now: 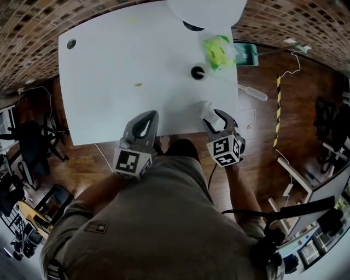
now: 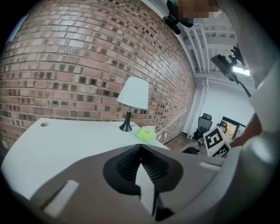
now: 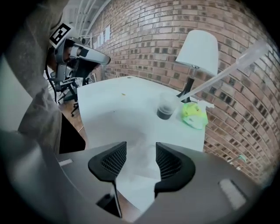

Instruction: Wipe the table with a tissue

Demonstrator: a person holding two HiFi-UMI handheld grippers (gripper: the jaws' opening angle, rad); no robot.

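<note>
The white table (image 1: 109,82) carries a small brown spot (image 1: 138,85) and a yellow smear (image 1: 131,20). My right gripper (image 1: 215,114) hangs over the table's near edge, pointing steeply down. In the right gripper view its jaws (image 3: 137,151) stand open, with a crumpled white tissue (image 3: 142,162) lying between them; the pads do not press on it. The tissue (image 1: 208,108) shows just ahead of the fingers in the head view. My left gripper (image 1: 151,114) is at the near edge to the left, its jaws (image 2: 140,151) shut.
At the far right of the table stand a white lamp (image 1: 205,11), a green packet (image 1: 216,50) and a dark cup (image 1: 198,72) with a pipette (image 1: 252,92) leaning out of it. A cable hole (image 1: 71,44) is at the far left. Office chairs stand on the wooden floor.
</note>
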